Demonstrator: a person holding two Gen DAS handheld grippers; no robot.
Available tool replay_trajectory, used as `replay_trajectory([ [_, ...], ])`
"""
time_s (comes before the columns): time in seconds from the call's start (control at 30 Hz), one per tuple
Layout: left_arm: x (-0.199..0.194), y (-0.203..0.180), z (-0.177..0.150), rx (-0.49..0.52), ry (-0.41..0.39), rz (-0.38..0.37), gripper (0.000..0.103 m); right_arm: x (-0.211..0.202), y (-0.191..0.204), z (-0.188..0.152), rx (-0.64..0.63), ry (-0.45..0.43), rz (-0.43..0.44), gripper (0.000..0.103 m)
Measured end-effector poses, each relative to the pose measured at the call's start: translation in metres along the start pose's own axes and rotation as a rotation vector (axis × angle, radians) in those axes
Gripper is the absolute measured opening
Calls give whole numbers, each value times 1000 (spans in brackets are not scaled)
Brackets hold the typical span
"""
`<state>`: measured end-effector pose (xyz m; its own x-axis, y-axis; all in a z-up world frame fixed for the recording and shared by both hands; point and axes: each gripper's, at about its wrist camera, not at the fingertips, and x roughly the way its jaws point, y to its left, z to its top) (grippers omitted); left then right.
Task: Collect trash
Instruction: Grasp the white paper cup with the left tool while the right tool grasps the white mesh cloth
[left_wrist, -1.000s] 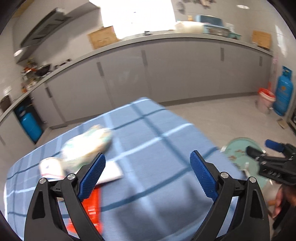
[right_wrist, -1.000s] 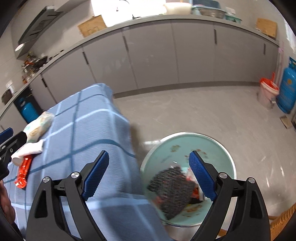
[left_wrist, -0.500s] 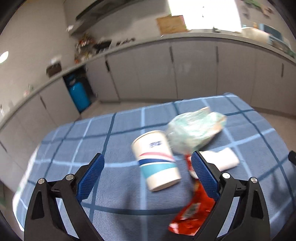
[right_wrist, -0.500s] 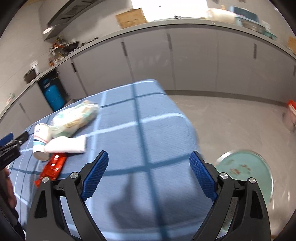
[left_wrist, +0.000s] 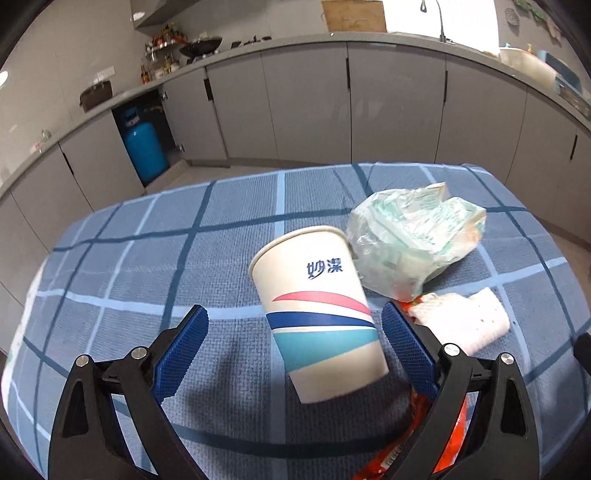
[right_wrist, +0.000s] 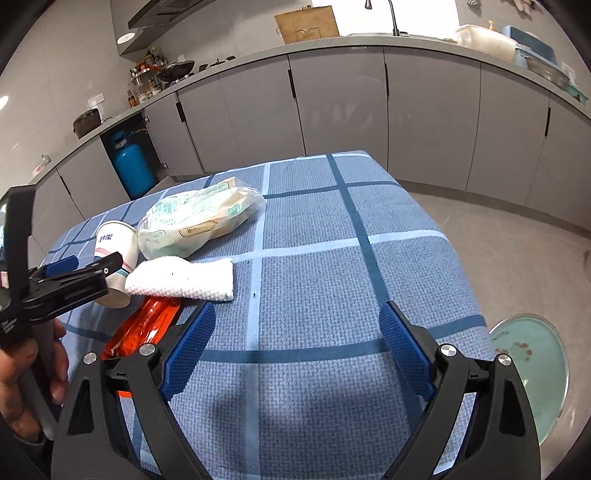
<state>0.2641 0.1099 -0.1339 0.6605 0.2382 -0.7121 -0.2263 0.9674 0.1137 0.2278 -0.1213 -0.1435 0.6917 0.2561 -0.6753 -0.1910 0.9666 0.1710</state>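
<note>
Both wide-open, empty grippers angle down: left gripper (left_wrist: 293, 345) straddles a paper cup (left_wrist: 317, 310); right gripper (right_wrist: 295, 349) hides part of an orange wrapper (right_wrist: 142, 328).

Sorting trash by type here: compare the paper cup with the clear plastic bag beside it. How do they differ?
The paper cup stands upright and keeps a rigid shape; the plastic bag lies slumped and crumpled. The cup is opaque white with red and blue stripes; the bag is see-through, showing greenish packaging inside. Both sit on the checked tablecloth, touching each other.
</note>
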Motion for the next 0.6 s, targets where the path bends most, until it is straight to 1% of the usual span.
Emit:
replay_trajectory([
  [0.13, 7, 6, -1, -17, 12, -19, 93, 1, 3, 2, -4, 1, 2, 89],
  [0.17, 8, 7, -1, -21, 12, -26, 89, 1, 5, 2, -8, 1, 4, 89],
  [0.2, 9, 8, -1, -22, 16, -37, 72, 2, 7, 3, -14, 2, 6, 89],
  [0.23, 10, 8, -1, -20, 24, -54, 62, 2, 9, 3, -18, 2, 8, 89],
  [0.27, 10, 9, -2, -15, 29, -67, 63, 3, 11, 3, -22, 3, 11, 89],
  [0.33, 8, 9, -3, -7, 23, -75, 62, 5, 17, 5, -35, 5, 18, 89],
  [0.5, -9, 19, -6, 5, -10, -38, 60, 14, 37, 15, -67, 2, 49, 89],
  [0.6, -20, 28, -9, 12, -40, 0, 60, 26, 56, 22, -84, 18, 98, 89],
])
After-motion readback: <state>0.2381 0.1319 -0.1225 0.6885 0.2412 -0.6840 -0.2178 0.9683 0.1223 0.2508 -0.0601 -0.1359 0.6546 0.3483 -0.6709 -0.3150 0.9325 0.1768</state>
